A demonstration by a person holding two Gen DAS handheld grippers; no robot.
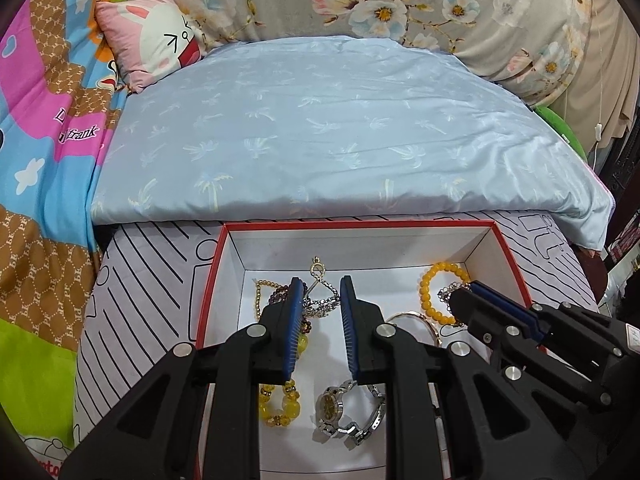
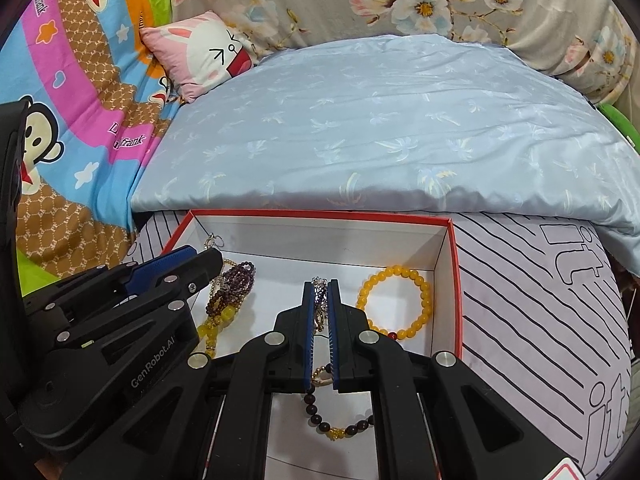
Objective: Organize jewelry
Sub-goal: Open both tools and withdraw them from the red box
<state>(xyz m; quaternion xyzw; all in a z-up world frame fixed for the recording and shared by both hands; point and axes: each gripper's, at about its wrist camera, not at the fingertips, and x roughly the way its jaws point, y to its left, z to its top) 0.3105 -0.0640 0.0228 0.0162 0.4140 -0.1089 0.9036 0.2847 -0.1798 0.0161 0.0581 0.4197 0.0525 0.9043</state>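
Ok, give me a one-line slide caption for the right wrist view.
Right claw shut on a silver chain inside the red-rimmed box, beside a yellow bead bracelet.

I see a box (image 1: 516, 258) with red rim and white inside. The bracelet (image 2: 394, 306) is yellow; the blanket (image 1: 320, 128) is pale blue with palm pattern.

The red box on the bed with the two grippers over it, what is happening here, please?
A person holds two grippers over a red-edged box of jewelry on a bed. The right gripper is shut on a small silver chain piece in the middle of the box. The left gripper is open above a tangle of chains, holding nothing. A yellow bead bracelet, a silver watch and dark bead strands lie loose inside.
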